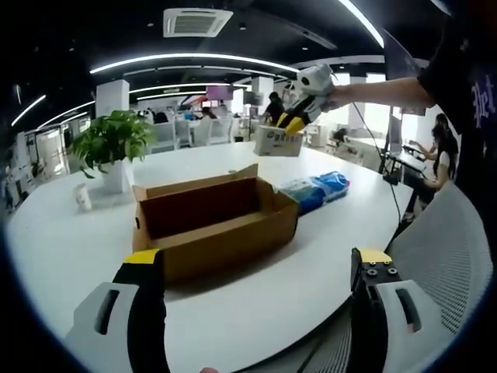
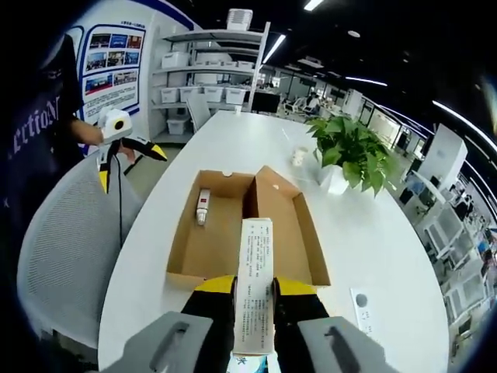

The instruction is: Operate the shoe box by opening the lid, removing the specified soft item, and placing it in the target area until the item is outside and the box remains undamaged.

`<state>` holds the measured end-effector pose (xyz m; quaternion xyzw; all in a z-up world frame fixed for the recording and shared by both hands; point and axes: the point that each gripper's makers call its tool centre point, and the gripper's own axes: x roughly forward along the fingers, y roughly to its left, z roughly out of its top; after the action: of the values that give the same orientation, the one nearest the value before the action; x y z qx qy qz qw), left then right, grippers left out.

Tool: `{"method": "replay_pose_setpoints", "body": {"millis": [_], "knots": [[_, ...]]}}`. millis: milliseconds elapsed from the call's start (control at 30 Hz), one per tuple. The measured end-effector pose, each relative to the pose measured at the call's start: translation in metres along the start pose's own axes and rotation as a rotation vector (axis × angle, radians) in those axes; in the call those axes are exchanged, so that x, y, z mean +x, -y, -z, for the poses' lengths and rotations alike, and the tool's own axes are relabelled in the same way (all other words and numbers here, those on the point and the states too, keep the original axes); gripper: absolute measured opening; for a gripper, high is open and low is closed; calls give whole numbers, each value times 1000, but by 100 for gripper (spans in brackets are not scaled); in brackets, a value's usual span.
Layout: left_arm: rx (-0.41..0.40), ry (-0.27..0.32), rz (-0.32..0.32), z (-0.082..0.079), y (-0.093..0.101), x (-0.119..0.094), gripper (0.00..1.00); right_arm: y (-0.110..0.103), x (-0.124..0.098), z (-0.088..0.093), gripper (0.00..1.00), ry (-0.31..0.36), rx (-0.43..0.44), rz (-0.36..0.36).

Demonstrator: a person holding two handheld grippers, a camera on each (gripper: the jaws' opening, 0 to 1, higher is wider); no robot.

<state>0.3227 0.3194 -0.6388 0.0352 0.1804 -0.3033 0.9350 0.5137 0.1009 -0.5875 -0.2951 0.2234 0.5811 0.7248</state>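
Observation:
The brown cardboard shoe box [image 1: 233,237] stands open on the white table [image 1: 70,241]. Seen from above, the box [image 2: 211,252] has two open halves, and a small white and red item [image 2: 203,206] lies in the left half. My right gripper [image 2: 255,286] is shut on a soft white packet [image 2: 256,256] with printed text, held above the box's near edge. In the left gripper view the right gripper [image 1: 293,123] holds that packet [image 1: 277,142] high over the far side of the table. My left gripper [image 1: 257,258] is open and holds nothing; it also appears as the left gripper [image 2: 133,172] beside the table.
Blue wrapped packs [image 1: 318,189] lie on the table right of the box. A potted plant [image 1: 112,144] and a small cup [image 1: 82,196] stand at the far left. A white mesh chair [image 2: 66,256] sits by the table edge. People sit at desks behind.

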Motion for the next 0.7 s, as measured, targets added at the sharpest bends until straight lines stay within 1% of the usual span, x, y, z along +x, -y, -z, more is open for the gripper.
{"method": "replay_pose_setpoints", "body": {"millis": [333, 633, 700], "knots": [[8, -11, -3, 2, 0, 0, 99, 9, -12, 17, 13, -20, 4, 34], [9, -19, 4, 3, 3, 0, 99, 21, -23, 44, 13, -47, 28, 72], [9, -18, 5, 3, 3, 0, 99, 23, -24, 50, 13, -56, 23, 81]]}}
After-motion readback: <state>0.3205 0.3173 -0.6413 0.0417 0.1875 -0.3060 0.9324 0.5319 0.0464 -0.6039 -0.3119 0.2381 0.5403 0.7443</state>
